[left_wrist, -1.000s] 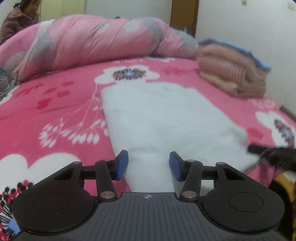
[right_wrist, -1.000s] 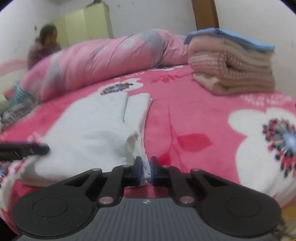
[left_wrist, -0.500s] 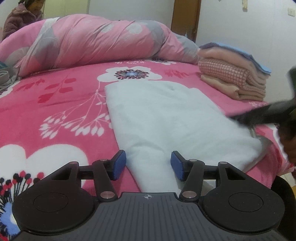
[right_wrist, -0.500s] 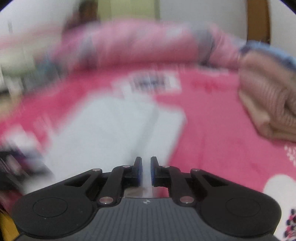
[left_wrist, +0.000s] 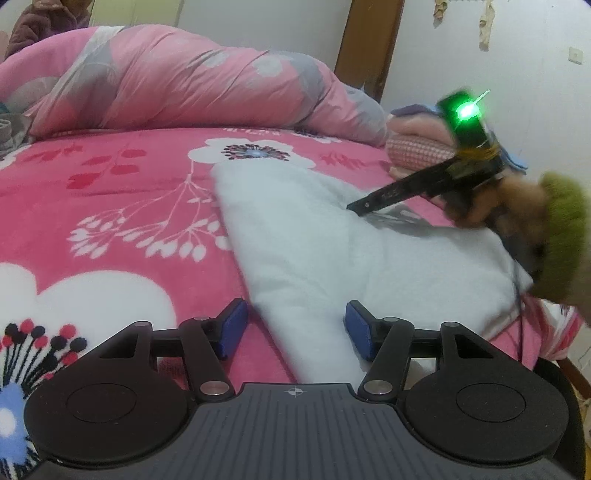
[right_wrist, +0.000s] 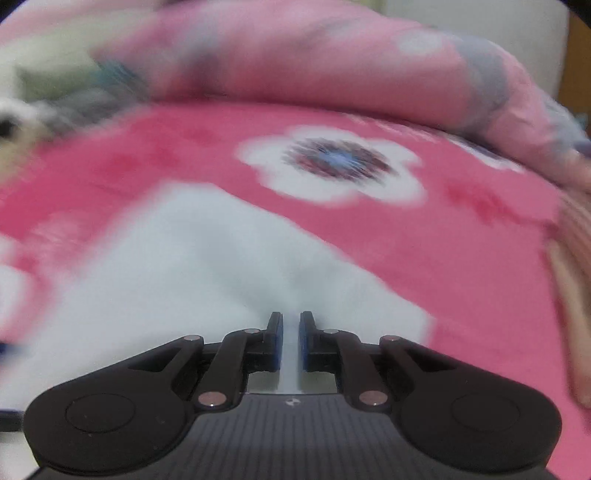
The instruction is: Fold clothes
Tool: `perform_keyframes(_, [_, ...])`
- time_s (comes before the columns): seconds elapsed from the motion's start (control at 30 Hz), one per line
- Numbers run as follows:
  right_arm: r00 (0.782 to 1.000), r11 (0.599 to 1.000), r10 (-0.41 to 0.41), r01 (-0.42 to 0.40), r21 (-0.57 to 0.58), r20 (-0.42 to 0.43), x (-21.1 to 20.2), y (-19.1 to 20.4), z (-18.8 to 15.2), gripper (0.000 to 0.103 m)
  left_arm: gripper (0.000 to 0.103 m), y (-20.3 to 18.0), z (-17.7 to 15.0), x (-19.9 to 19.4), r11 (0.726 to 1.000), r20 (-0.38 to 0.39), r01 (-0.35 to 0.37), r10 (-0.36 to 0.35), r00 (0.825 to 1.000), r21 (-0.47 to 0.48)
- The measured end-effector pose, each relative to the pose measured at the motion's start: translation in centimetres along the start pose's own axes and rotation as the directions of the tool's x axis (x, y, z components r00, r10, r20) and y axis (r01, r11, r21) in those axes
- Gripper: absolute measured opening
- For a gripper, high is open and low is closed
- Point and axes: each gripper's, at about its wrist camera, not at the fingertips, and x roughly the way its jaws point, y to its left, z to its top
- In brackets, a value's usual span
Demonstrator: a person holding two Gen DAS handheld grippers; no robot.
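A white garment (left_wrist: 332, 240) lies flat on the pink flowered bedspread (left_wrist: 110, 192). My left gripper (left_wrist: 295, 325) hovers low over its near corner. Its jaws are opening, the cloth's edge lies under the gap, and the blue pads (left_wrist: 232, 328) do not press on it. My right gripper (right_wrist: 291, 332) is shut, with a thin ridge of the white garment (right_wrist: 184, 258) running up between its pads. In the left wrist view the right gripper (left_wrist: 356, 207) reaches over the cloth's right part, held by a hand in a green sleeve (left_wrist: 561, 236). The right wrist view is blurred.
A rolled pink and grey quilt (left_wrist: 184, 81) lies along the far side of the bed. A stack of folded clothes (left_wrist: 413, 147) sits at the back right by the wall. A person (left_wrist: 44, 22) is at the far left.
The right gripper swept from the garment's right edge in over the cloth, staying shut, and its view swung left. The left jaws widened a little and the left gripper sank slightly.
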Motion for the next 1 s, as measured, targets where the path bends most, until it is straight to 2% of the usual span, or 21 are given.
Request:
perform_keyframes(0.03, [1.0, 0.999, -0.014, 0.014, 0.029, -0.008, 0.0, -0.4, 0.5, 0.009, 0.059, 0.1, -0.1, -0.1, 1.0, 0.006, 0.005, -0.005, 1.0, 0.004])
perform_keyframes(0.13, [0.999, 1.0, -0.002, 0.002, 0.004, 0.043, -2.4, 0.1, 2.5, 0.009, 0.059, 0.3, -0.5, -0.2, 1.0, 0.025, 0.02, -0.02, 0.999, 0.008])
perform_keyframes(0.17, [0.998, 1.0, 0.029, -0.029, -0.009, 0.058, -3.1, 0.4, 3.3, 0.009, 0.059, 0.4, -0.6, -0.3, 1.0, 0.032, 0.025, -0.025, 0.999, 0.007])
perform_keyframes(0.23, [0.988, 0.989, 0.146, -0.145, -0.017, 0.049, -3.1, 1.3, 4.5, 0.009, 0.059, 0.6, -0.8, -0.3, 0.999, 0.046, 0.034, -0.034, 0.998, 0.005])
perform_keyframes(0.3, [0.983, 0.983, 0.184, -0.183, -0.002, 0.003, -1.1, 1.6, 5.0, 0.009, 0.059, 0.7, -1.1, -0.4, 0.999, 0.06, 0.042, -0.042, 0.997, -0.001])
perform_keyframes(0.33, [0.985, 0.986, 0.166, -0.165, 0.008, -0.037, 0.6, 1.5, 5.1, 0.009, 0.059, 0.8, -1.2, -0.5, 0.999, 0.066, 0.045, -0.045, 0.997, -0.001])
perform_keyframes(0.43, [0.995, 0.999, 0.034, -0.03, 0.036, -0.091, 4.4, 0.3, 5.1, 0.008, 0.059, 0.9, -1.3, -0.6, 0.998, 0.077, 0.056, -0.055, 0.996, -0.004])
perform_keyframes(0.5, [0.998, 0.998, -0.014, 0.018, 0.064, -0.06, 3.6, -0.2, 6.2, 0.009, 0.059, 1.1, -1.4, -0.6, 0.998, 0.086, 0.064, -0.064, 0.994, -0.002])
perform_keyframes(0.53, [0.999, 0.998, -0.013, 0.015, 0.053, -0.03, 2.6, 0.1, 6.8, 0.009, 0.059, 1.1, -1.5, -0.6, 0.998, 0.093, 0.068, -0.068, 0.993, -0.002])
perform_keyframes(0.6, [0.999, 0.999, 0.038, -0.038, 0.009, 0.015, 0.4, 1.4, 7.7, 0.009, 0.059, 1.3, -1.8, -0.6, 0.997, 0.107, 0.075, -0.075, 0.991, 0.0])
perform_keyframes(0.63, [0.996, 0.996, 0.089, -0.089, -0.013, 0.011, 0.0, 2.4, 8.0, 0.01, 0.059, 1.2, -1.9, -0.6, 0.997, 0.112, 0.077, -0.077, 0.991, 0.004])
perform_keyframes(0.7, [0.979, 0.978, 0.203, -0.203, -0.056, -0.015, -0.5, 4.5, 8.5, 0.01, 0.059, 1.2, -2.0, -0.6, 0.997, 0.117, 0.08, -0.081, 0.99, 0.008])
perform_keyframes(0.73, [0.962, 0.961, 0.267, -0.27, -0.064, -0.05, 0.0, 5.7, 8.6, 0.01, 0.059, 1.2, -2.0, -0.6, 0.997, 0.118, 0.082, -0.082, 0.99, 0.006])
perform_keyframes(0.8, [0.943, 0.945, 0.315, -0.322, -0.059, -0.11, 2.5, 7.5, 8.7, 0.01, 0.059, 1.2, -1.9, -0.7, 0.997, 0.116, 0.082, -0.082, 0.99, 0.006])
perform_keyframes(0.87, [0.944, 0.953, 0.292, -0.301, -0.037, -0.15, 5.8, 8.1, 8.6, 0.007, 0.059, 1.2, -1.9, -0.8, 0.997, 0.113, 0.082, -0.082, 0.99, 0.002])
perform_keyframes(1.0, [0.981, 0.977, 0.19, -0.184, 0.111, -0.042, 7.6, 5.3, 10.4, 0.008, 0.059, 1.2, -1.8, -0.8, 0.996, 0.108, 0.084, -0.083, 0.991, -0.005])
